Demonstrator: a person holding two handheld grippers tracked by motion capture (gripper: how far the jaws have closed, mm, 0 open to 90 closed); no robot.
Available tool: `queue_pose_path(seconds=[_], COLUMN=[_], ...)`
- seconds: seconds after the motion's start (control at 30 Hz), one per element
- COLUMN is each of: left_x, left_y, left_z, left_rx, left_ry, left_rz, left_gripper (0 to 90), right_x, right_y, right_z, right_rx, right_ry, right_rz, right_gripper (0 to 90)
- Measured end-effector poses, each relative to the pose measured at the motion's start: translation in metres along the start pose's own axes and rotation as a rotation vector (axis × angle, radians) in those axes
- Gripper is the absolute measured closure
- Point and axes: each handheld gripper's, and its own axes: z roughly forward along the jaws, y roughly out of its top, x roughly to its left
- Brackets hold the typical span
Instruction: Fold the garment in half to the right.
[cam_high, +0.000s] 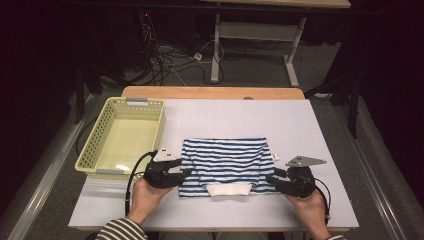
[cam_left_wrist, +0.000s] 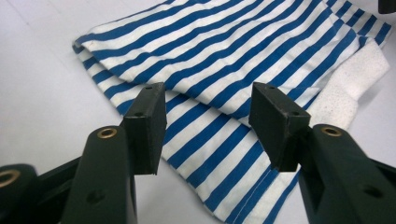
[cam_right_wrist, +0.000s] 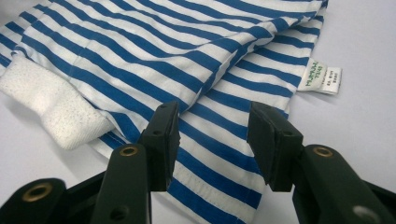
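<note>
Your folded striped garment (cam_high: 222, 165) lies flat on the white table (cam_high: 310, 130), near its front edge, with the yellow basket (cam_high: 122, 137) to its left. Your left gripper (cam_high: 176, 172) sits at the garment's left edge and your right gripper (cam_high: 274, 181) at its right, both with jaws apart over the cloth, apparently pinching nothing.
</note>
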Motion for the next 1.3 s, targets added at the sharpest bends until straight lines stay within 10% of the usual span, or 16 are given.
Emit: queue_pose_path(seconds=[0.63,1.3], left_x=[-0.001,0.039], left_y=[0.036,0.068], left_z=[0.019,0.053], left_rx=[0.04,0.094], left_ry=[0.012,0.092], left_rz=[0.038,-0.091], left_gripper=[40.4,35.7], right_x=[0.001,0.001], right_y=[0.0,0.0], right_z=[0.002,0.002], right_rx=[-0.003,-0.003], right_ry=[0.006,0.01], right_rz=[-0.006,-0.008], right_gripper=[53.6,53.0])
